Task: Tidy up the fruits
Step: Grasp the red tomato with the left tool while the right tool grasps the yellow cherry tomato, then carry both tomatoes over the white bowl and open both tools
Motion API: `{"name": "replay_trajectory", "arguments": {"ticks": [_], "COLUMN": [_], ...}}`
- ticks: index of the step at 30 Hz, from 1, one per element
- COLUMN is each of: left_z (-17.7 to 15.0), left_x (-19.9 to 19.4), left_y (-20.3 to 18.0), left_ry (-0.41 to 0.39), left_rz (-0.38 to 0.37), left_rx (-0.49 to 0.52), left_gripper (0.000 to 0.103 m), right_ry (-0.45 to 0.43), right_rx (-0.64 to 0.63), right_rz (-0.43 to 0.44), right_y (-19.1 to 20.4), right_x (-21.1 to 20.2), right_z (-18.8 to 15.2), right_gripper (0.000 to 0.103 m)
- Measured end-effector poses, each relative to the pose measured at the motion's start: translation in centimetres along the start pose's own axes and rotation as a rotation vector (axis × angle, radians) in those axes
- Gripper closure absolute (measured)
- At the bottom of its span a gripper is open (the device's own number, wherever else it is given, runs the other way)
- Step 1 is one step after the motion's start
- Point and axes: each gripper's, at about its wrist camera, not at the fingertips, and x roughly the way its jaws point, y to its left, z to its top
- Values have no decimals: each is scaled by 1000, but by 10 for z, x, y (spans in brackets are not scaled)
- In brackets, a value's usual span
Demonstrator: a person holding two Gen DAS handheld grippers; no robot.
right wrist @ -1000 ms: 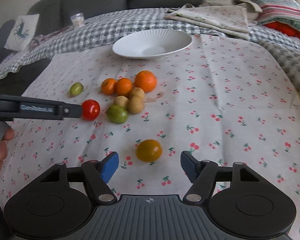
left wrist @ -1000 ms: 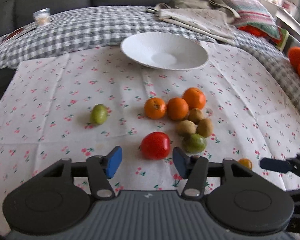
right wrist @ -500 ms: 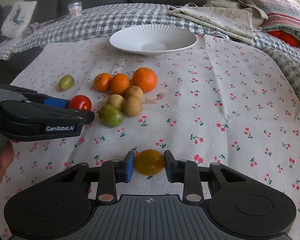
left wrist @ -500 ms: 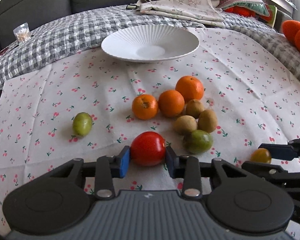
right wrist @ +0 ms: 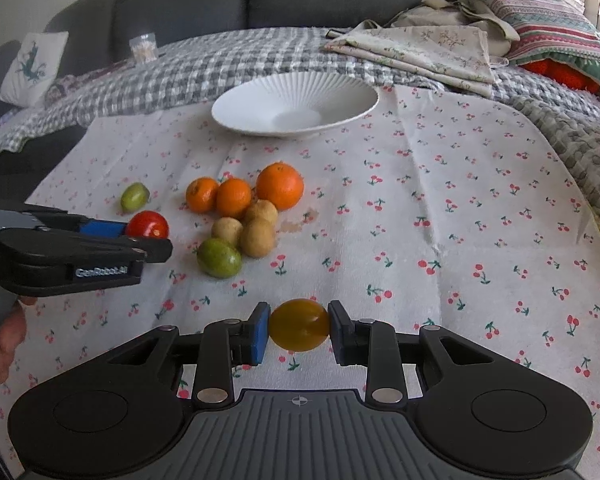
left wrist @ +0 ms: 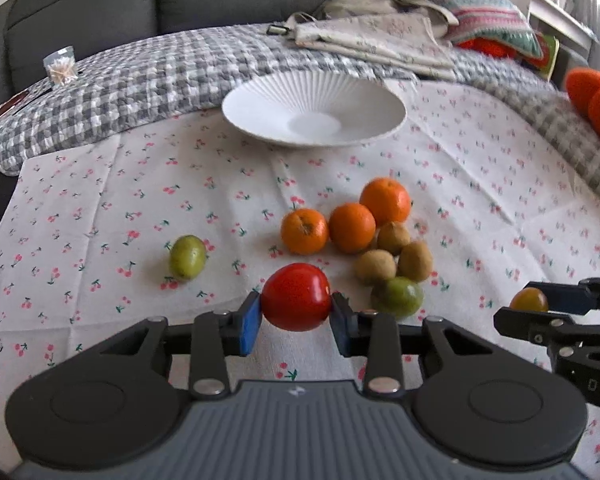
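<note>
My left gripper (left wrist: 296, 322) is shut on a red tomato (left wrist: 295, 297) and holds it just above the cherry-print cloth. My right gripper (right wrist: 299, 330) is shut on an orange-yellow tomato (right wrist: 299, 324), also low over the cloth; it also shows in the left wrist view (left wrist: 529, 300). Three oranges (left wrist: 346, 220), three brown kiwis (left wrist: 394, 254) and a green fruit (left wrist: 398, 296) lie in a cluster ahead. Another green fruit (left wrist: 187, 257) lies alone to the left. An empty white ribbed bowl (left wrist: 314, 110) stands at the far side of the cloth.
A grey checked blanket (left wrist: 140, 84) covers the sofa behind the cloth. Folded fabric (right wrist: 416, 54) and a striped cushion (right wrist: 548, 20) lie at the back right. A small clear container (left wrist: 61, 67) stands at the back left. Orange knitted things (left wrist: 596, 96) sit at the right edge.
Both grippers moved forward around their fruits and closed: left on the red tomato, right on the orange-yellow tomato. Both fruits now sit slightly raised between the pads.
</note>
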Motion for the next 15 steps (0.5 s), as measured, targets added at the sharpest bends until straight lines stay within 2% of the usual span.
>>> {"name": "replay_trajectory", "arguments": {"ticks": [10, 15], "left_z": [27, 52], "left_x": [-25, -31], "left_y": [8, 10], "left_ry": [-59, -106], "left_rz": [-30, -12], "left_rx": [-72, -62], "left_gripper": [68, 68], "right_ry": [-76, -118], "right_rx": [40, 46], "right_rz": [16, 9], "right_y": [-13, -22], "right_x": [-22, -28], "right_z": [25, 48], "right_gripper": [74, 74]}}
